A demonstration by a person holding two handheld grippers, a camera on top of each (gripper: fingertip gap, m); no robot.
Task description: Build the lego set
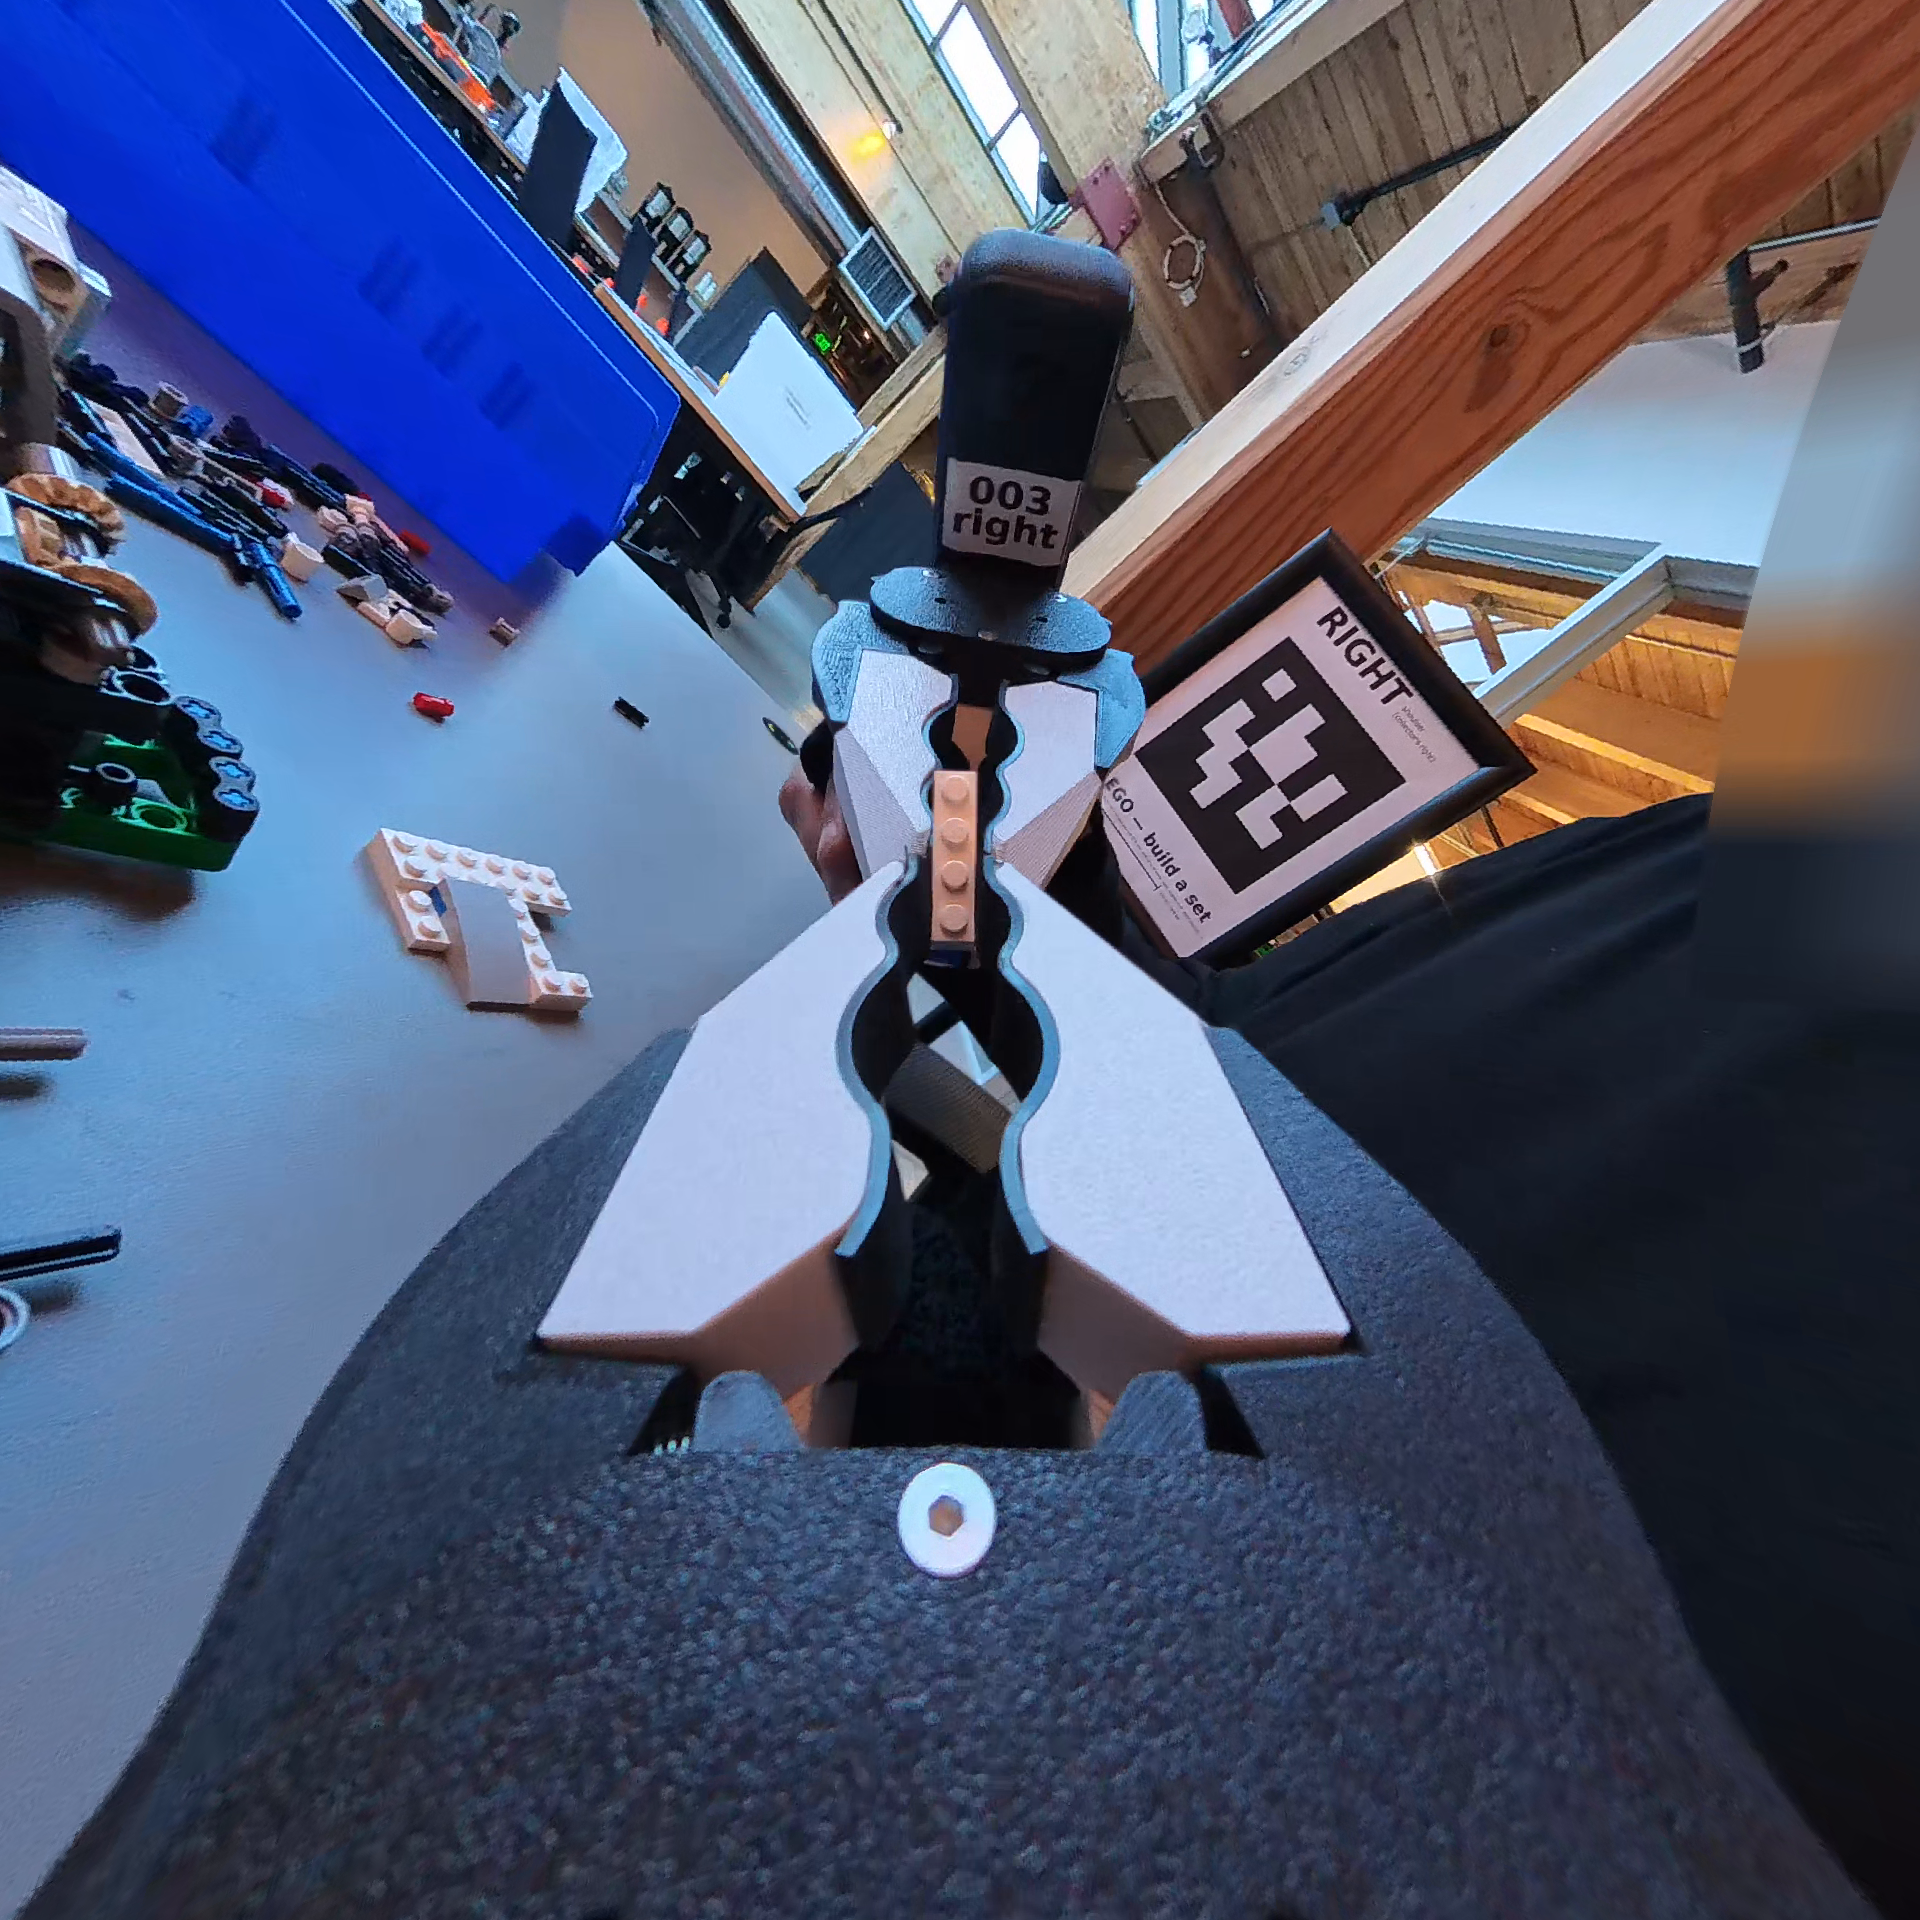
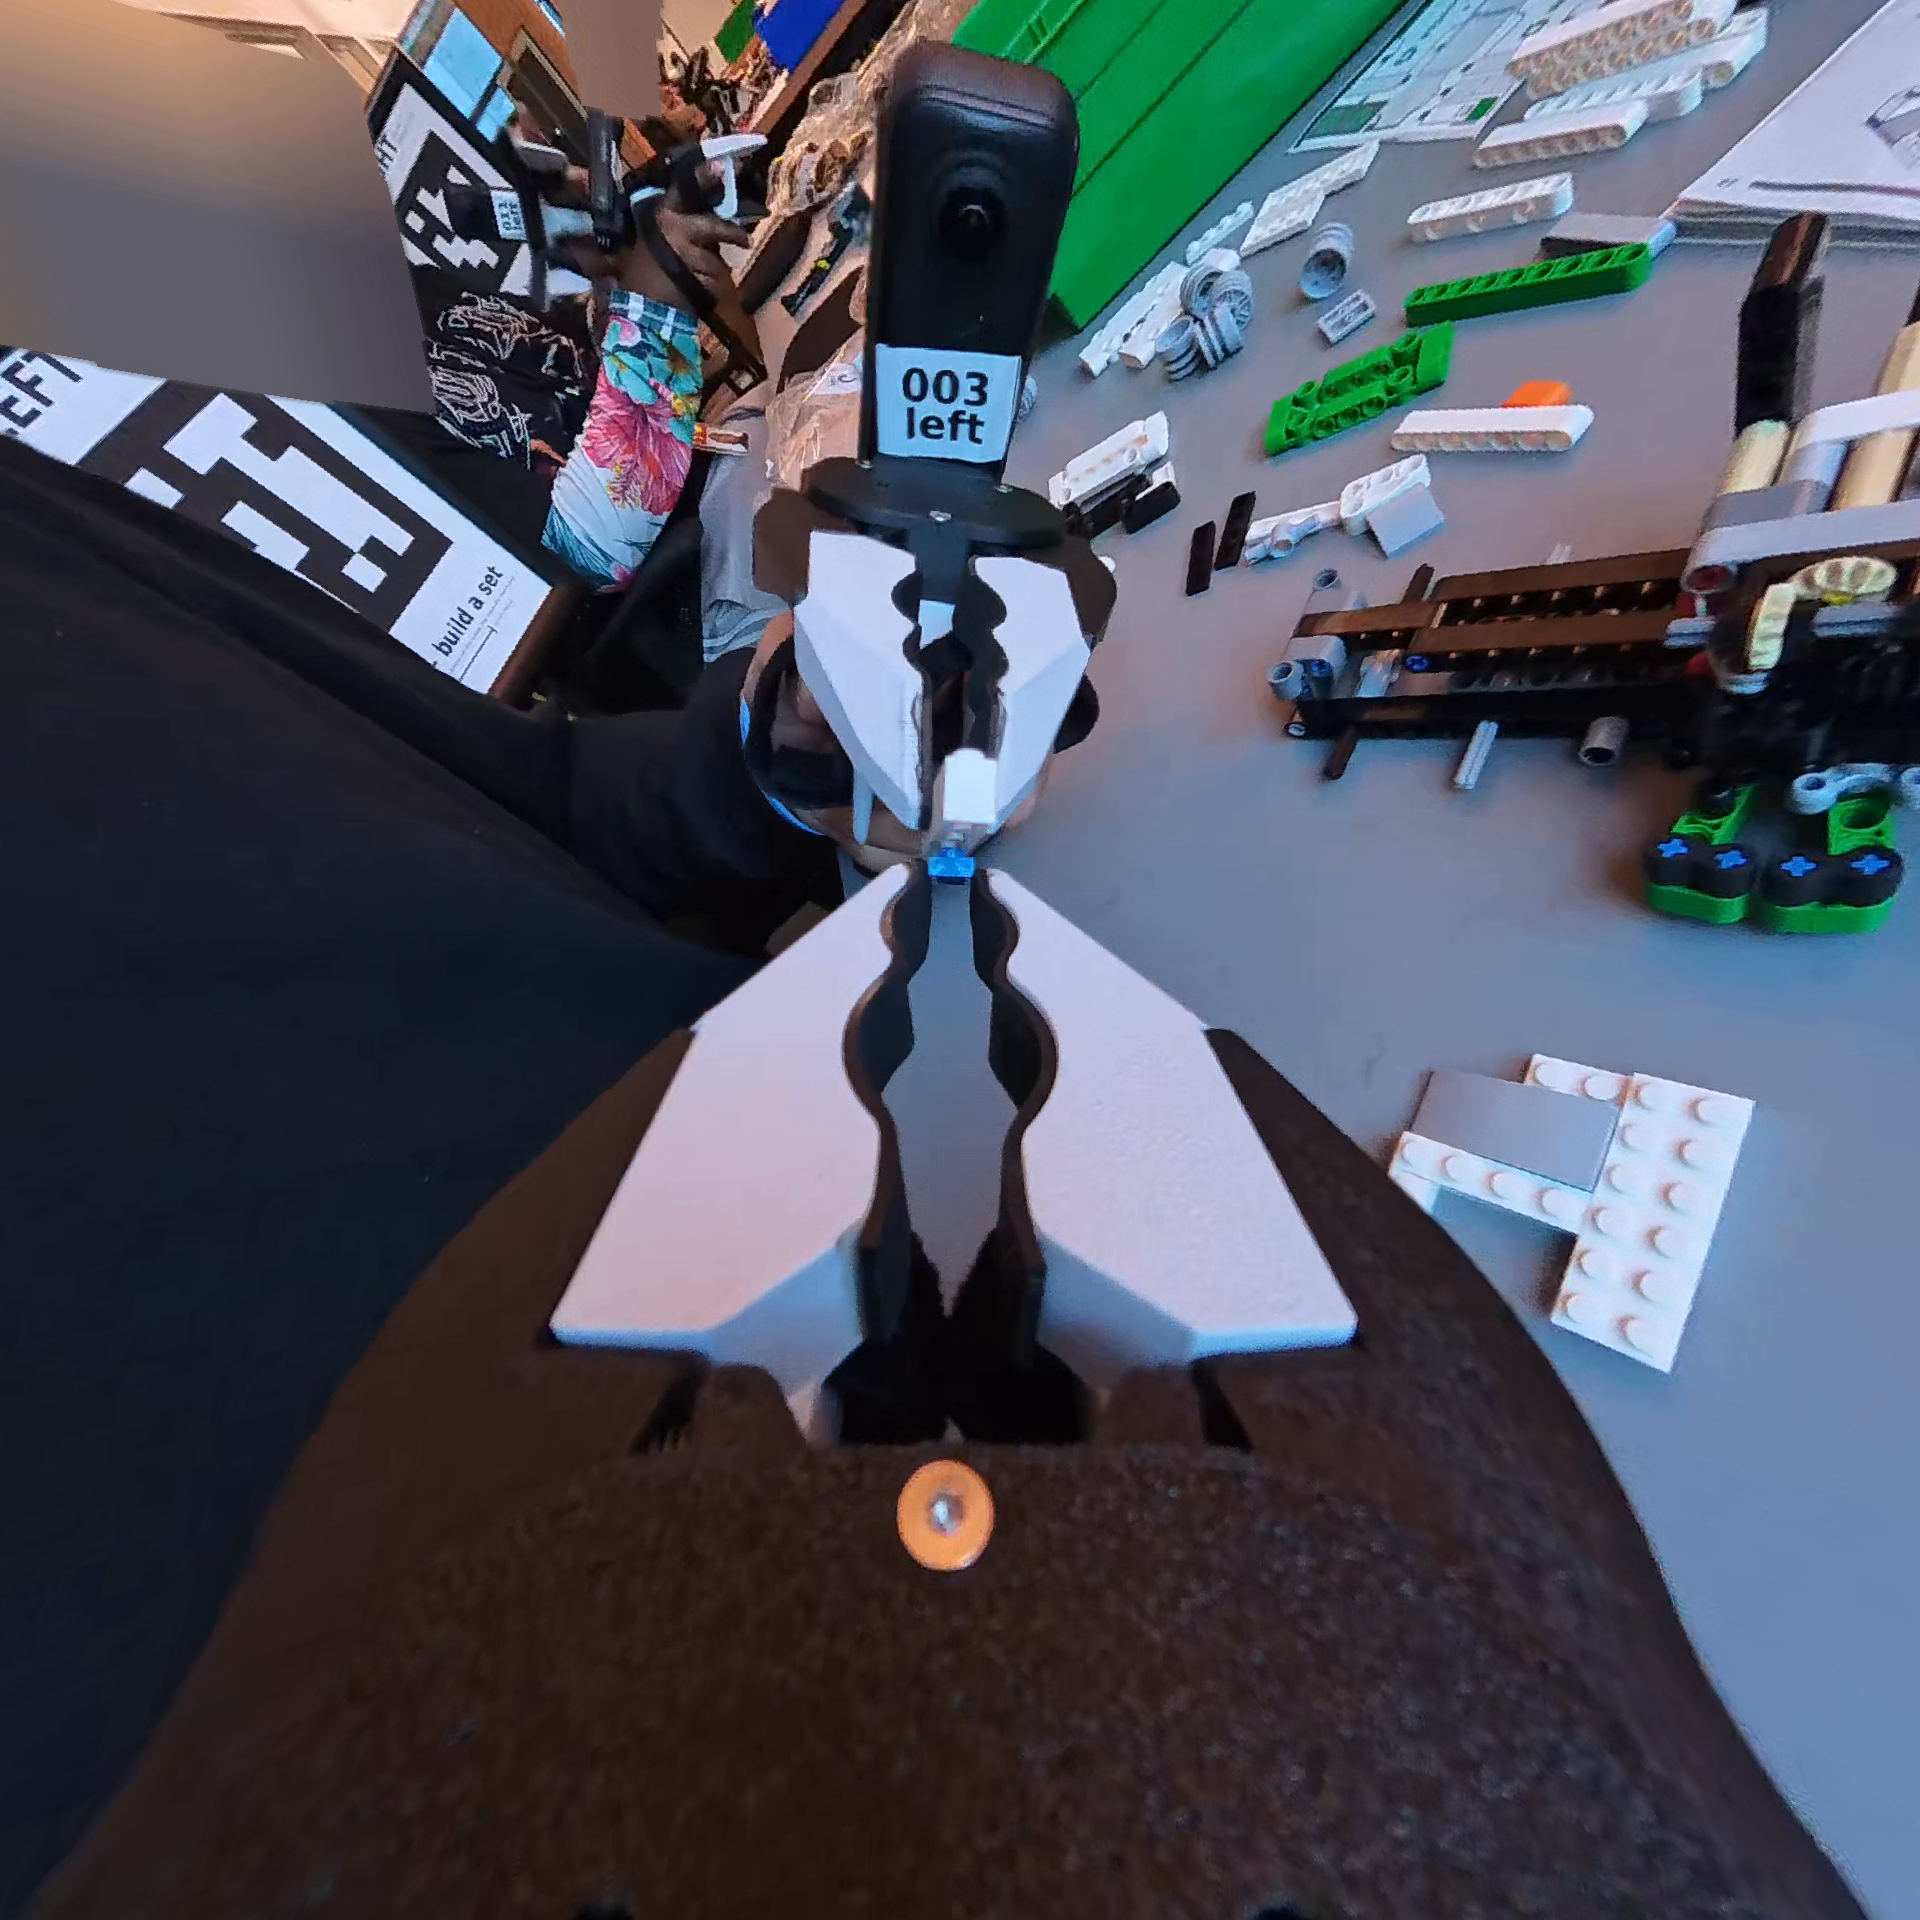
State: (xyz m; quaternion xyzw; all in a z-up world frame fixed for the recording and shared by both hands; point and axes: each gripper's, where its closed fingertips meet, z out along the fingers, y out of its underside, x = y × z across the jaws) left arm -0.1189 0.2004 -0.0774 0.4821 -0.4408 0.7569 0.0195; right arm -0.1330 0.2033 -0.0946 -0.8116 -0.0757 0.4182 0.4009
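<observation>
My two grippers meet tip to tip above the grey table. A white four-stud plate stands between the tips, studs facing the left wrist camera, with a small blue piece on its lower end. My left gripper is closed on the plate; the right wrist view shows it holding the white piece. My right gripper is closed around the blue piece. It also shows in the left wrist view, facing me.
A white U-shaped plate assembly with a grey tile lies on the table. A black and green model, loose beams, a booklet, a blue bin and a framed marker sign are around. A person's floral sleeve is behind. Both grippers' tips are close together, under 4 cm apart.
</observation>
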